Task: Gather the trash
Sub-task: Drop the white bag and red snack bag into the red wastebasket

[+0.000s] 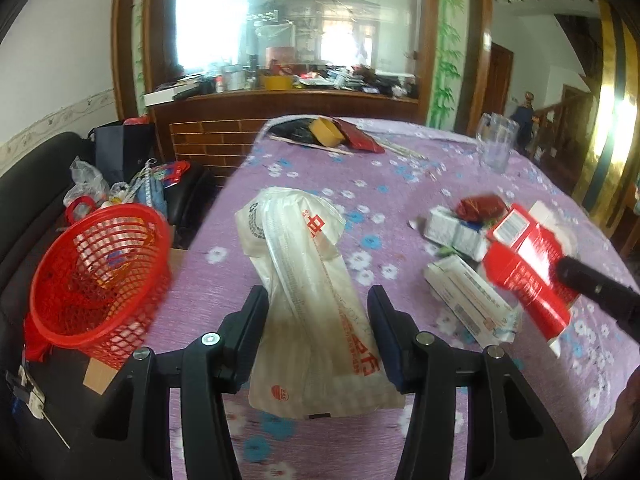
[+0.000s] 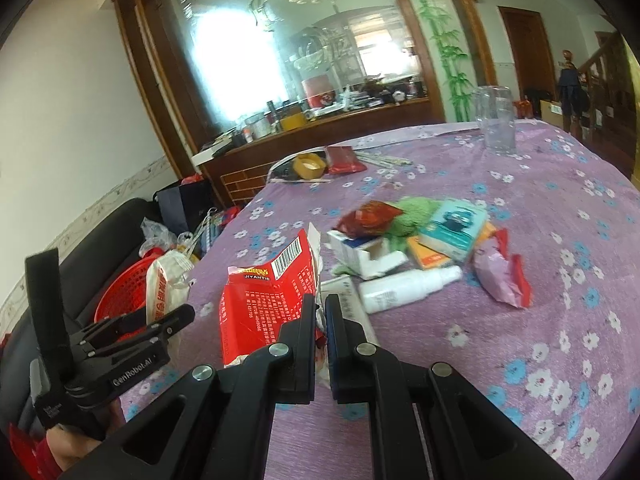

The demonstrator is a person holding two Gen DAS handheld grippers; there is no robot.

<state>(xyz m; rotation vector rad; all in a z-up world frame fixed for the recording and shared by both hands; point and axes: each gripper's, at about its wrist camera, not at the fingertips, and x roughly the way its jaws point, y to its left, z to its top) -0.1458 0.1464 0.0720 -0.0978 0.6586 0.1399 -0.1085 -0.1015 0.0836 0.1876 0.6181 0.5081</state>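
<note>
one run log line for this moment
left gripper: shut on white plastic bag | right gripper: shut on red packet | red basket: left of table

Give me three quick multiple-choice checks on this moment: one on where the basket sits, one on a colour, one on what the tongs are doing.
1. Where is the red basket?
A. On the table by the glass jug
B. Off the table's edge, on the left in the left wrist view
C. Held in the right tongs

2. What colour is the tablecloth?
A. Purple with flowers
B. Plain green
C. Black

3. What are the right tongs doing?
A. Standing wide open over the table
B. Shut on the white spray bottle
C. Shut on the red packet

Answers:
1 B: the basket sits beside the table, next to the dark sofa.
2 A: blue and white blossoms show on purple cloth.
3 C: the fingers pinch the packet's edge; the left tongs hold a white plastic bag.
</note>
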